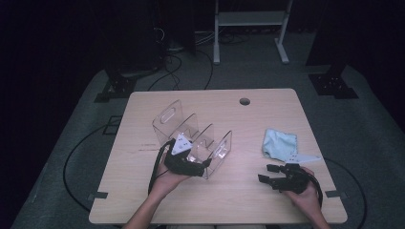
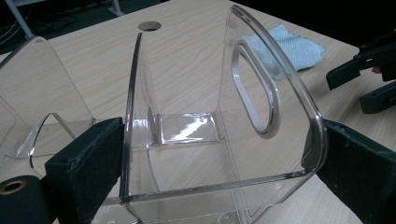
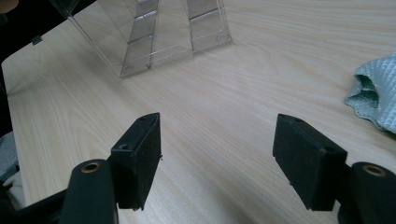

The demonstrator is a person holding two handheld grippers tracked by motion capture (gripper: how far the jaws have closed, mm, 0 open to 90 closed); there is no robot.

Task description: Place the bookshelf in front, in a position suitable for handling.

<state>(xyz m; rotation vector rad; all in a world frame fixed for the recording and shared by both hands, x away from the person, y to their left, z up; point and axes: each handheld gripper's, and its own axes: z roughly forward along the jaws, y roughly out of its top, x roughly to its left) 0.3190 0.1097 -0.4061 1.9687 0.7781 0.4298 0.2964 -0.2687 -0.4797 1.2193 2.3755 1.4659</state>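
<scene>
A clear acrylic holder (image 1: 168, 117) with several upright dividers and handle slots stands on the wooden table (image 1: 143, 191). My left gripper (image 1: 206, 163) reaches around its near right compartment. In the left gripper view the holder (image 2: 261, 93) sits between the jaws of the left gripper (image 2: 222, 172), a black pad (image 2: 88, 163) right beside each outer wall, with no clear squeeze. My right gripper (image 1: 268, 173) rests open near the table's front right, with bare wood between the jaws of the right gripper (image 3: 224, 158).
A light blue cloth (image 1: 280, 143) lies crumpled at the right, just beyond the right gripper. A round cable hole (image 1: 244, 101) sits near the far edge. Cables and a white stand (image 1: 250, 19) are on the floor behind the table.
</scene>
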